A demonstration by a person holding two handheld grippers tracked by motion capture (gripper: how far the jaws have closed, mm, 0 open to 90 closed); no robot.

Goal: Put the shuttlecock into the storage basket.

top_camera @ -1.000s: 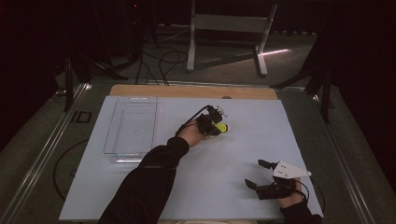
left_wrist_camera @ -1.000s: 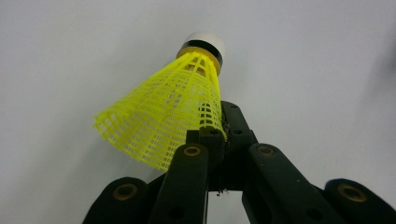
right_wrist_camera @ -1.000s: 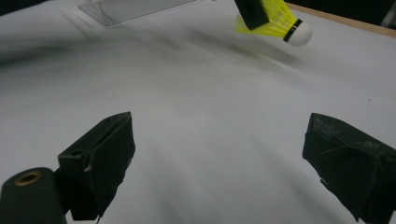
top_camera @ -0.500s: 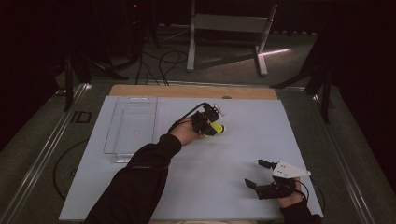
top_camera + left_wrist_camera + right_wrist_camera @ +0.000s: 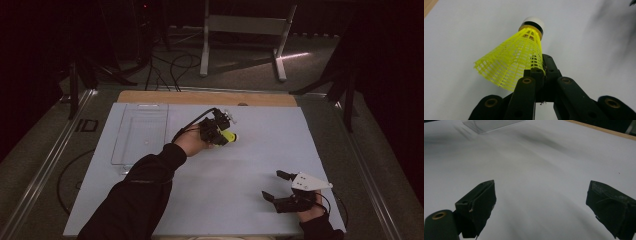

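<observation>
Two tools: one in each of the person's hands, both over the same pale blue-white table (image 5: 250,165).
Left tool (image 5: 541,72): its black jaws are pressed together on the rim of the yellow plastic mesh shuttlecock with a white cork tip and a gold band (image 5: 516,57), pinching one edge of the skirt.
Left tool, high view: it (image 5: 220,131) sits at the middle of the table toward the far side, with its cable looping back over the hand.
Shuttlecock, long axis: in the left gripper view it runs from the pinched skirt edge away from the camera, roughly in line with the jaws and leaning slightly to the left.
Shuttlecock, pointing: the white cork end faces away from the tool; the open flared skirt faces back toward it. In the high view the shuttlecock (image 5: 229,136) lies close to level, with the cork toward the right.
Shuttlecock, place: carried at the tool's tip over the table; I cannot tell whether it touches the surface.
Right tool (image 5: 280,187): jaws spread wide with nothing between them, at the near right corner of the table, well apart from the shuttlecock.
Right tool, own view (image 5: 541,207): bare table shows between the two black pads.
Farther out: a clear, shallow, rectangular plastic tray (image 5: 140,135) lies on the table's left part, left of the left tool.
</observation>
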